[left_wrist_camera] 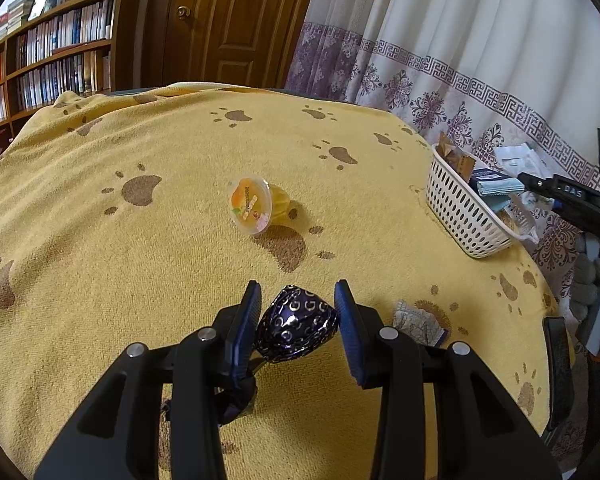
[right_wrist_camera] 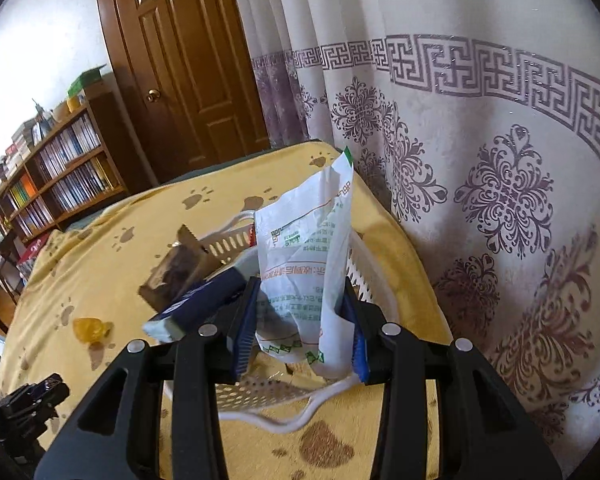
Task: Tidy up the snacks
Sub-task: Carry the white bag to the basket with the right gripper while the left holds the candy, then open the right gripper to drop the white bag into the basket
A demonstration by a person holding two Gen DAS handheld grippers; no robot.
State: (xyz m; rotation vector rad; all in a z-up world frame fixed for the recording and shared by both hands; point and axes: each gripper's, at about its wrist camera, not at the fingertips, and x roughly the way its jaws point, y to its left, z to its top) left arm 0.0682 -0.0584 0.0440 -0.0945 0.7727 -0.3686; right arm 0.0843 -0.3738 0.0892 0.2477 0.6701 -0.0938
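While the right tool (right_wrist_camera: 300,320) grips a white packet (right_wrist_camera: 308,264) over the basket (right_wrist_camera: 284,392), seemingly about to drop it, the left tool (left_wrist_camera: 296,320) stands narrowly open around a foil sweet (left_wrist_camera: 298,326), needing closure.

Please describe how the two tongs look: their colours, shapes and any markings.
Both the left tongs and the right tongs have black angular plastic frames with cut-out slots, round silver screw heads and two flat fingers carrying ribbed blue pads. No cables show. The right one bears white letters.
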